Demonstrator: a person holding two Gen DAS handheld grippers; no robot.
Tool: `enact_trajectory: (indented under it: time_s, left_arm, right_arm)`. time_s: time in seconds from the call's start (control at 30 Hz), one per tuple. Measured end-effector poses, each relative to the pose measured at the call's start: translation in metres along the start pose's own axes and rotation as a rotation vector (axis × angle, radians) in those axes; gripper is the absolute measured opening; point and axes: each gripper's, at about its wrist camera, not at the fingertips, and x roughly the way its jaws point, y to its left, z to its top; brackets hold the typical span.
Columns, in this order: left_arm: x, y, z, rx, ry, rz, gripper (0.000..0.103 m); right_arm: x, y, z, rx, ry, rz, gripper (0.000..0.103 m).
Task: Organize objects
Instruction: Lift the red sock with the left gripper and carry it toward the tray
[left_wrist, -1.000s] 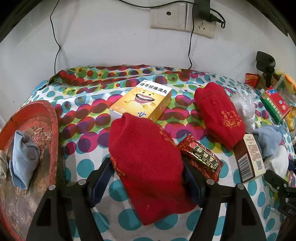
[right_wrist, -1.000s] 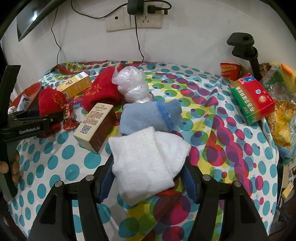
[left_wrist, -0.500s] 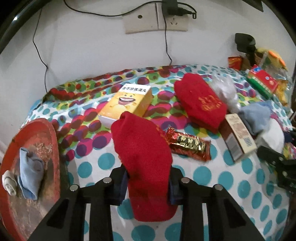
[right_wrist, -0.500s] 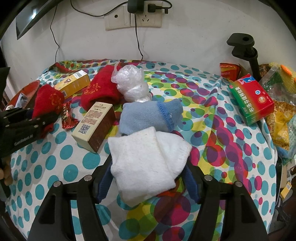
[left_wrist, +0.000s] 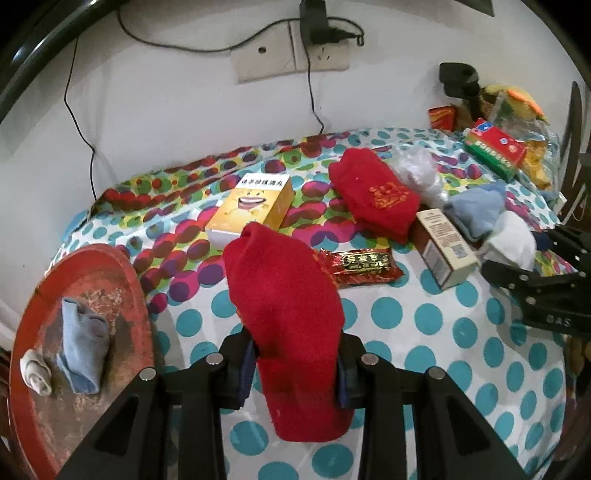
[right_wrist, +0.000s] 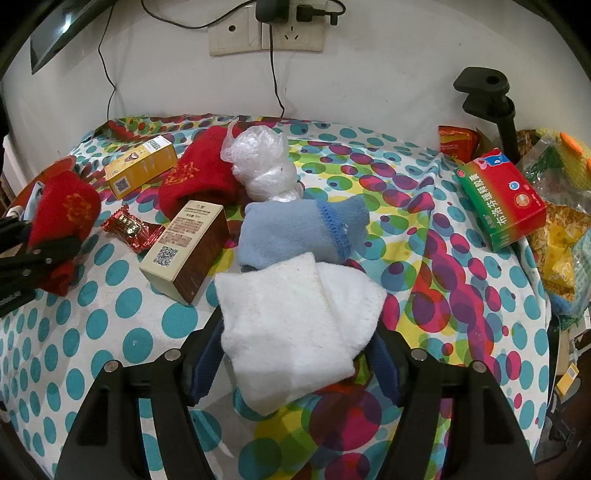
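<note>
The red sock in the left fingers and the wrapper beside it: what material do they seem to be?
Red sock: it looks like a thick, fuzzy knit, matte, and it sags softly.
Wrapper: it is probably foil or plastic film, since it is glossy and crinkled, with crimped ends and gold print.

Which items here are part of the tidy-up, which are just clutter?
In play:
- red sock, clamped in left hand-held gripper
- white sock, between right hand-held gripper's opening jaws
- red tray, a blue sock in it

Lying about:
- yellow box
- snack packet
- wall socket
</note>
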Motion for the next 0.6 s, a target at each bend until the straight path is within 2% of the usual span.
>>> enact_trajectory:
  time_s: [0.3,0.43,0.6]
  left_arm:
    - [-0.034,0.016,-0.003,0.019,-0.037,0.010,0.034]
    - [-0.050,0.036,-0.006,-0.016,-0.048,0.008,0.034]
    - [-0.066,0.069,-0.012,-0.049,-0.056,0.060,0.034]
  right_arm:
    - [0.001,0.000,0.000,0.004,0.003,-0.009,0.070]
    - [0.001,0.000,0.000,0.005,0.003,-0.008,0.070]
    - [0.001,0.000,0.001,0.004,0.004,-0.014,0.071]
